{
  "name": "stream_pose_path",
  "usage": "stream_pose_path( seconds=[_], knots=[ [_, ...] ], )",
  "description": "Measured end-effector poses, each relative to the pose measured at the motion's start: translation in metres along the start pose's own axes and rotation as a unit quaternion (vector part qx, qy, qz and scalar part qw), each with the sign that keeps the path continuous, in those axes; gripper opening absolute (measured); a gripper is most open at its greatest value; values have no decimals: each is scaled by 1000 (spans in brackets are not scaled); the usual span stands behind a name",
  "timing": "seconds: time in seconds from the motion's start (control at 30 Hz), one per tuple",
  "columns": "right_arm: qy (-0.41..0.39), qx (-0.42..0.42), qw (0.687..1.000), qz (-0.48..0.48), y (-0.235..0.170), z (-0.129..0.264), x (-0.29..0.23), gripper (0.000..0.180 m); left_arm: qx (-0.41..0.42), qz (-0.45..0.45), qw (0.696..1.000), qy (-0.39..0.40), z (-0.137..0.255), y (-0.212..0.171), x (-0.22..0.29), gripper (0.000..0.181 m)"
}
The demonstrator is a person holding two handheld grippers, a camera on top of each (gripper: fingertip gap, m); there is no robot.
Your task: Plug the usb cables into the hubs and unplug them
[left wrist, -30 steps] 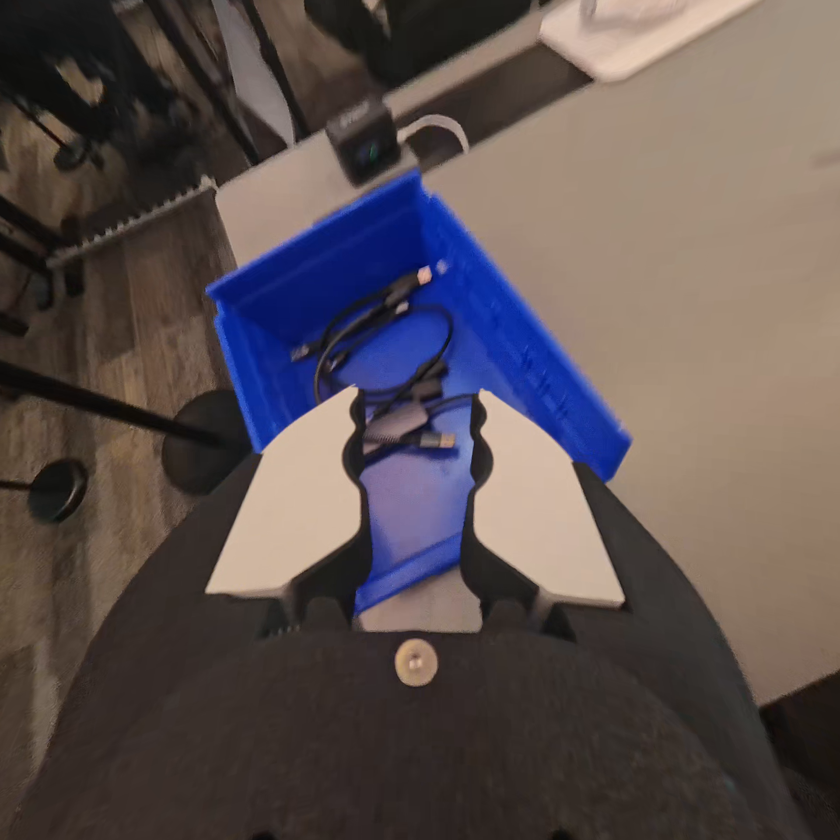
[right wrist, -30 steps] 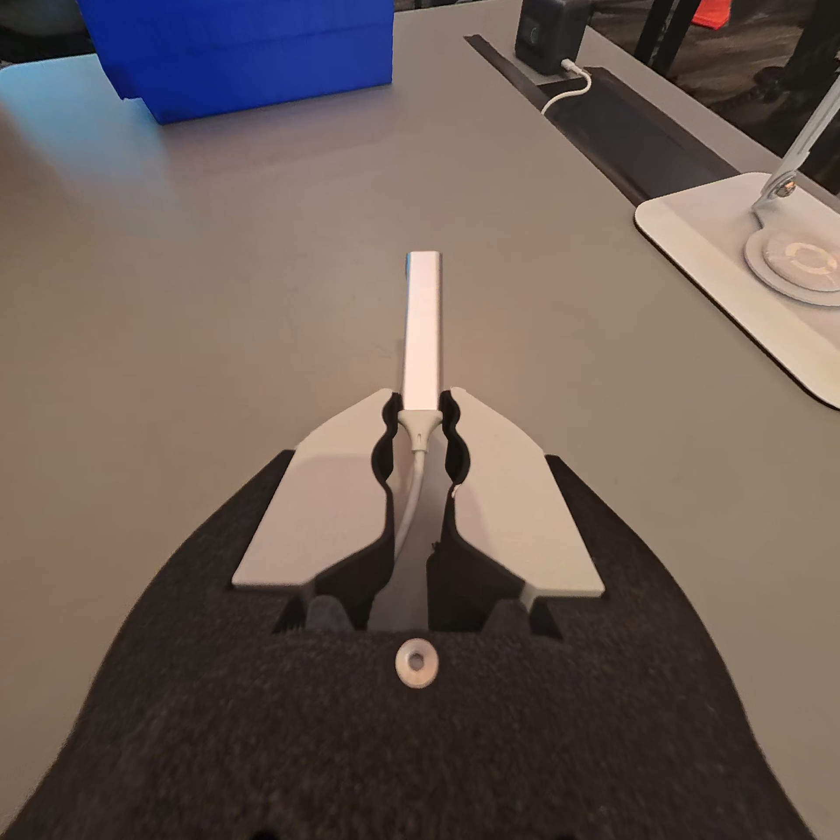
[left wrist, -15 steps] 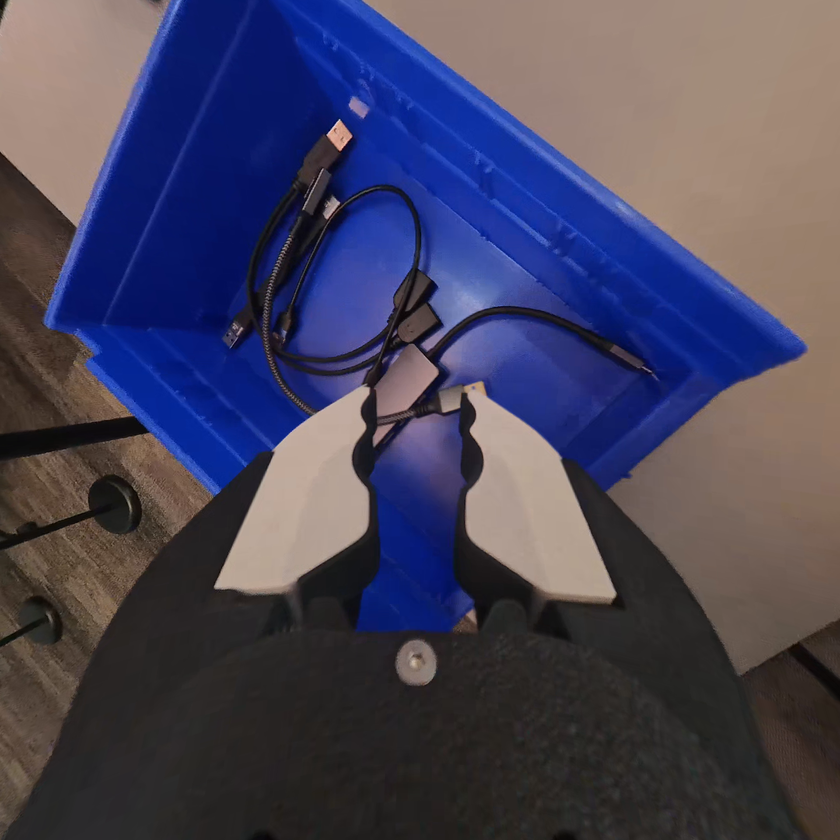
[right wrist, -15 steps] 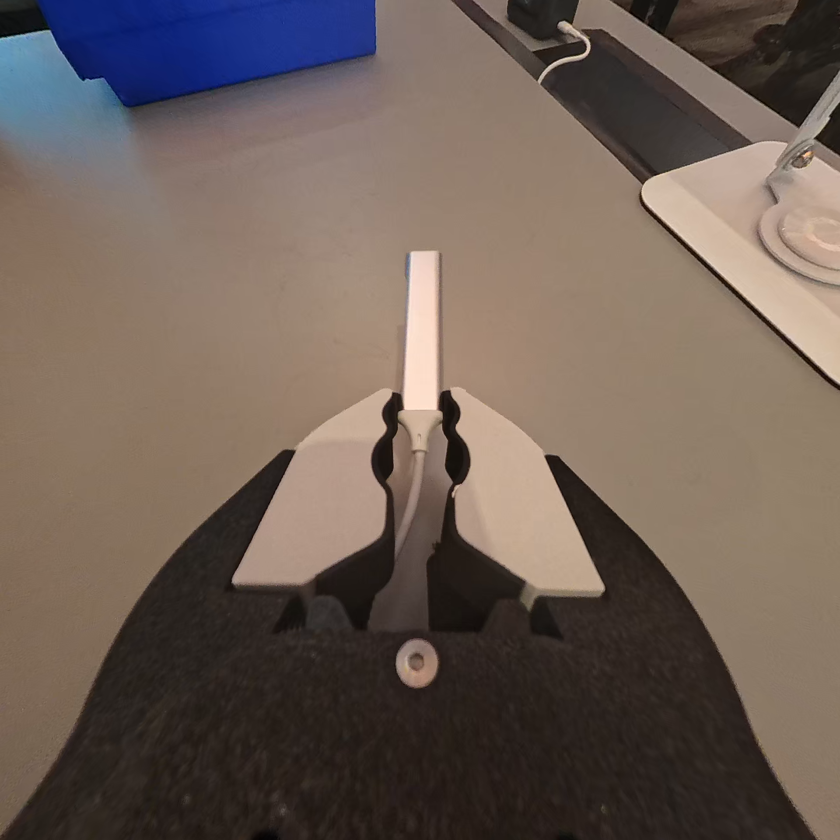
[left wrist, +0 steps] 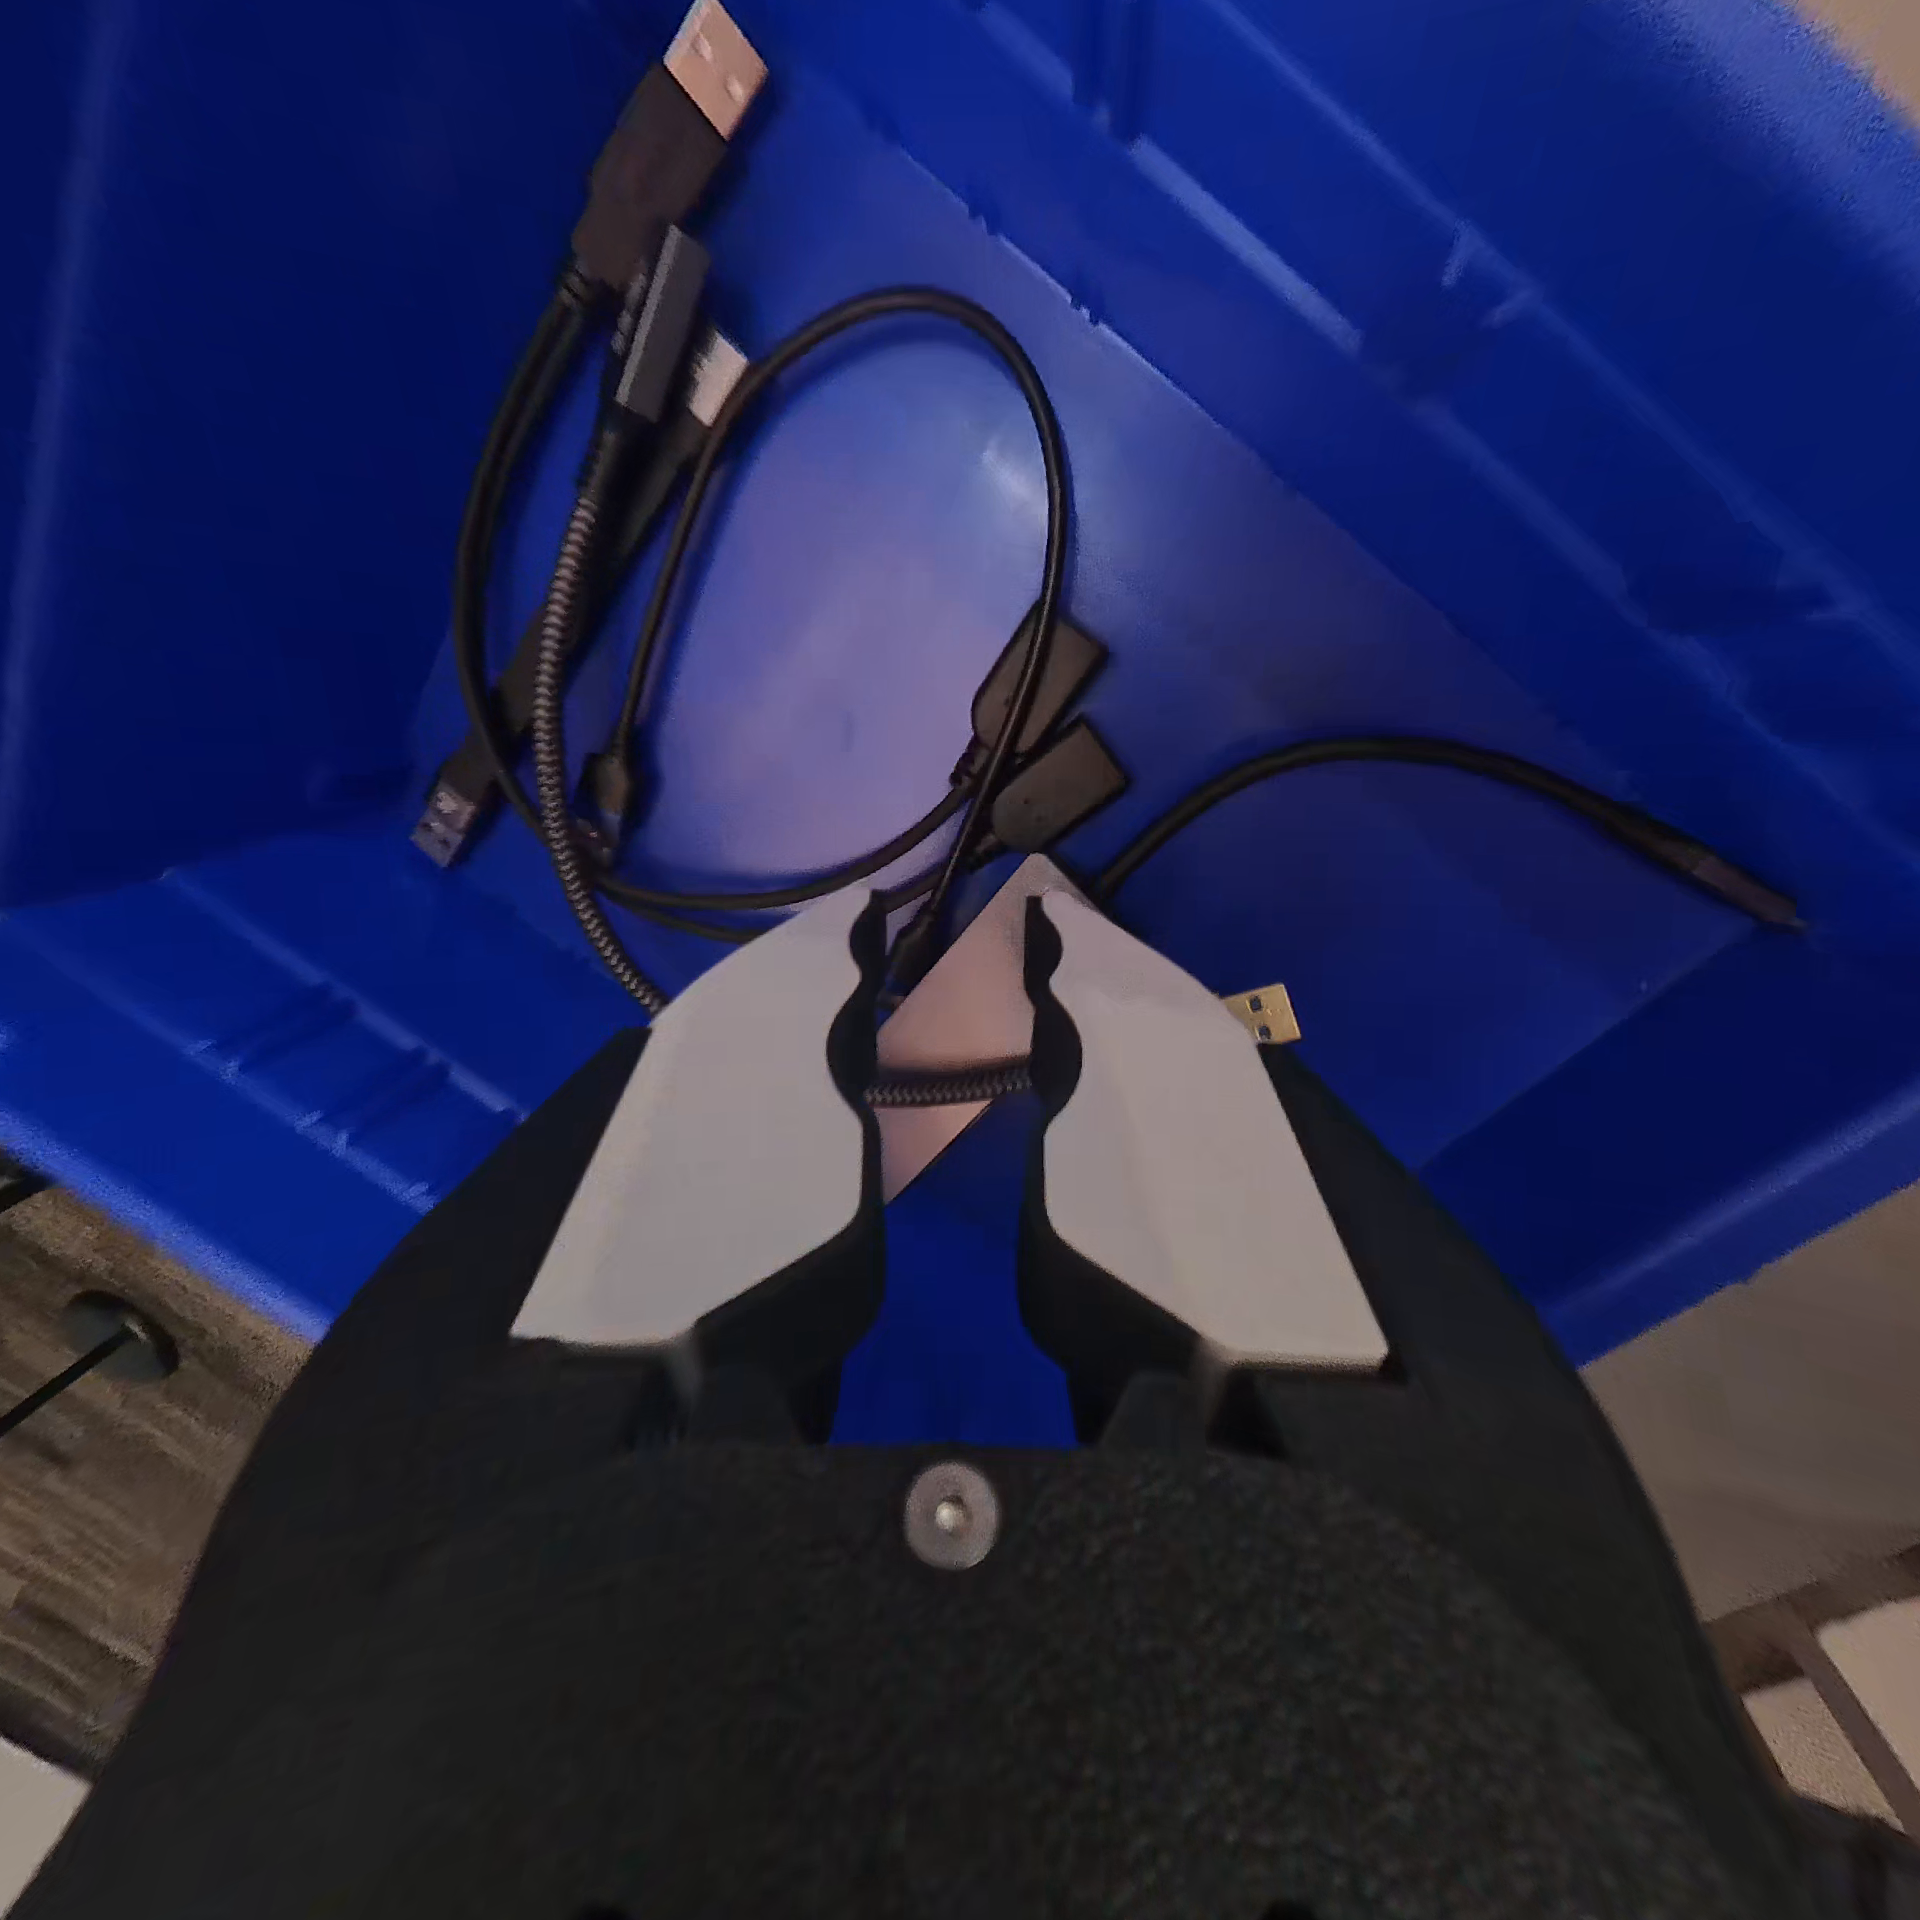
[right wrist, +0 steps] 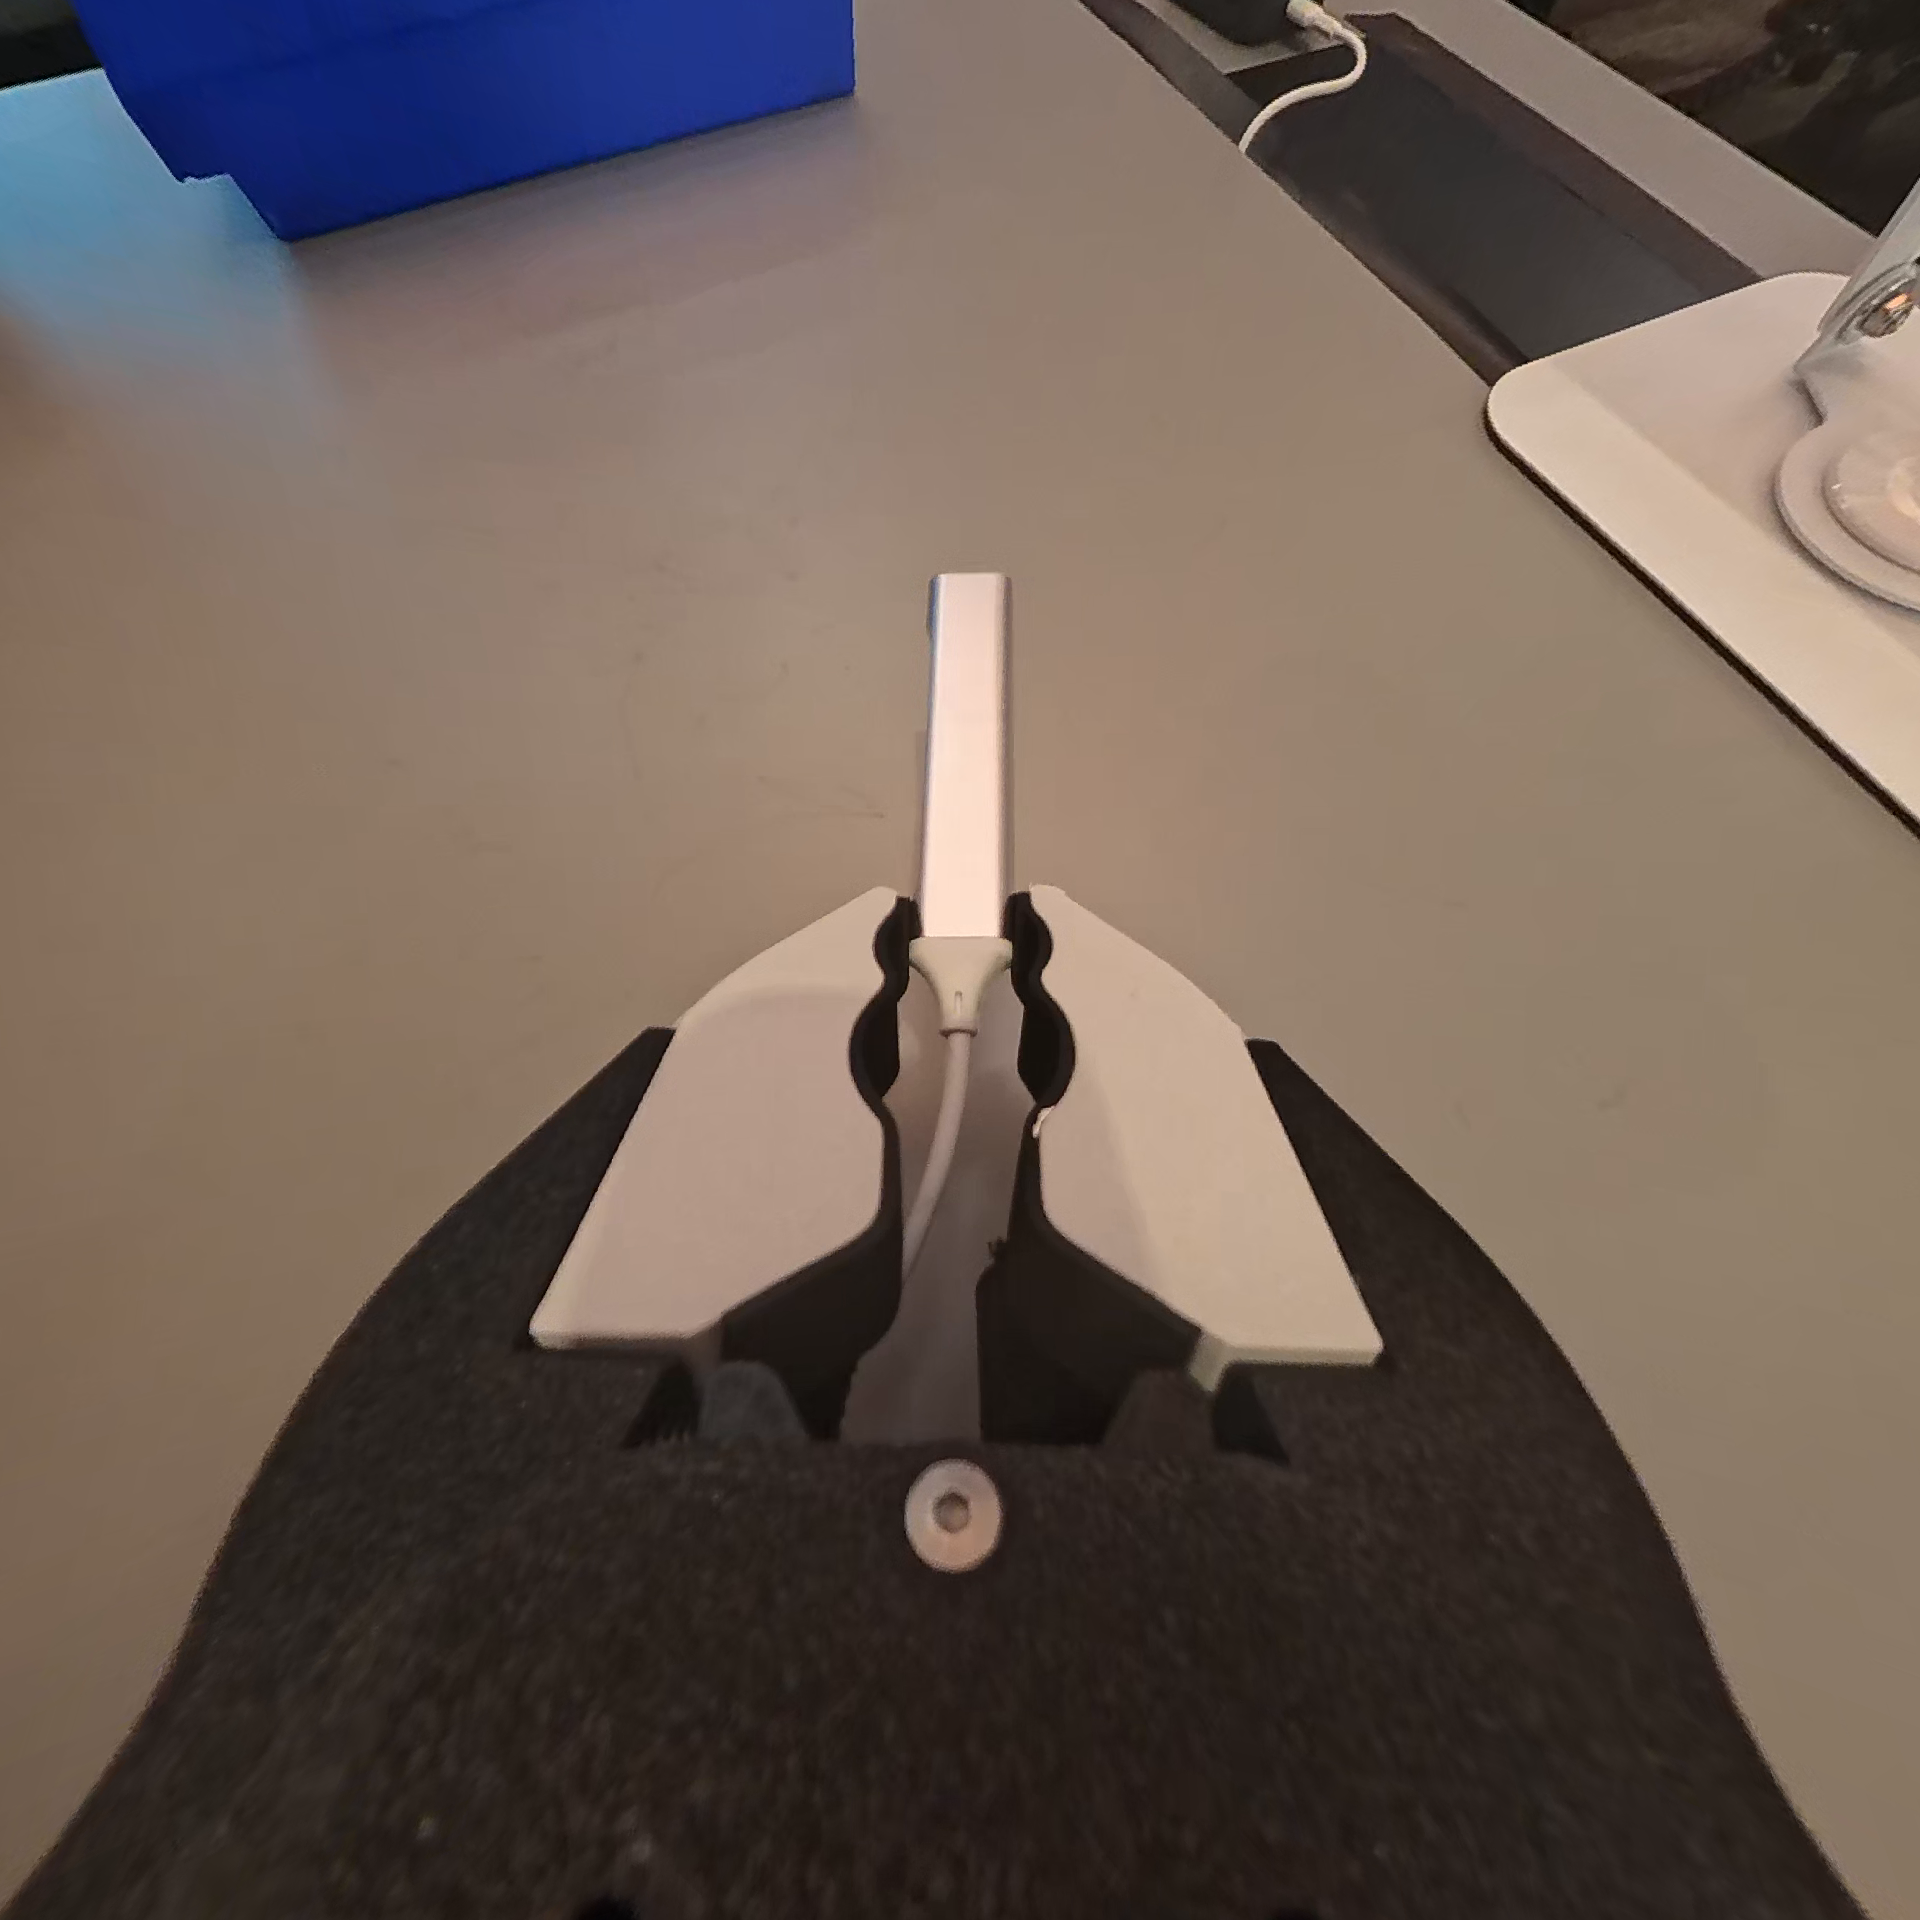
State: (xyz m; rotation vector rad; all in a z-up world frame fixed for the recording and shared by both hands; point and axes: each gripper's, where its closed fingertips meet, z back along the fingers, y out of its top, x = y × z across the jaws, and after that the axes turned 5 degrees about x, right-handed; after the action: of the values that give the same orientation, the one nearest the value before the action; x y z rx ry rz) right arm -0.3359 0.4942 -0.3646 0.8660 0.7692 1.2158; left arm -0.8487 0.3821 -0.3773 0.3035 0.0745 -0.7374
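In the left wrist view, several black USB cables (left wrist: 1039,499) lie tangled in a blue bin (left wrist: 1558,364). My left gripper (left wrist: 948,914) is low inside the bin and open, its jaws narrowed. The fingers straddle a small grey adapter body (left wrist: 961,987) and a braided cable (left wrist: 951,1089) that crosses the gap. A gold USB plug (left wrist: 1262,1013) shows beside the right finger. In the right wrist view, my right gripper (right wrist: 961,906) is shut on the near end of a slim silver hub (right wrist: 966,748). The hub points forward over the grey table (right wrist: 520,675). Its white cable (right wrist: 943,1132) runs back between the fingers.
The blue bin also shows in the right wrist view (right wrist: 468,104) at the far left of the table. A white stand base (right wrist: 1662,499) sits at the right. A black channel (right wrist: 1475,208) with a white cord (right wrist: 1299,99) runs along the far right. Wood floor (left wrist: 83,1455) lies beyond the bin's edge. The gap from one gripper's tips to the other's is roughly 55 centimeters.
My left gripper has dropped from above the bin down among the cables, and its jaws have narrowed. My right gripper keeps the hub and has drifted only slightly.
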Motion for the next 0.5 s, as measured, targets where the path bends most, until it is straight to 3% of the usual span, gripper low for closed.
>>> stream_pose_path(
  seconds=[0.03, 0.3, 0.5],
  knots=[
    [1, 0, 1000, 1, 0, 0, 0, 17, -7, 0, 1000, -4, -5, -2, 0, 25],
    [13, 6, 1000, -3, 2, 2, -2, 17, -38, 8, 999, -22, -26, -10, -3, 19],
    [9, 12, 1000, -5, 3, 5, 0, 17, -56, -4, 998, -33, -32, -11, -3, 4]
  ],
)
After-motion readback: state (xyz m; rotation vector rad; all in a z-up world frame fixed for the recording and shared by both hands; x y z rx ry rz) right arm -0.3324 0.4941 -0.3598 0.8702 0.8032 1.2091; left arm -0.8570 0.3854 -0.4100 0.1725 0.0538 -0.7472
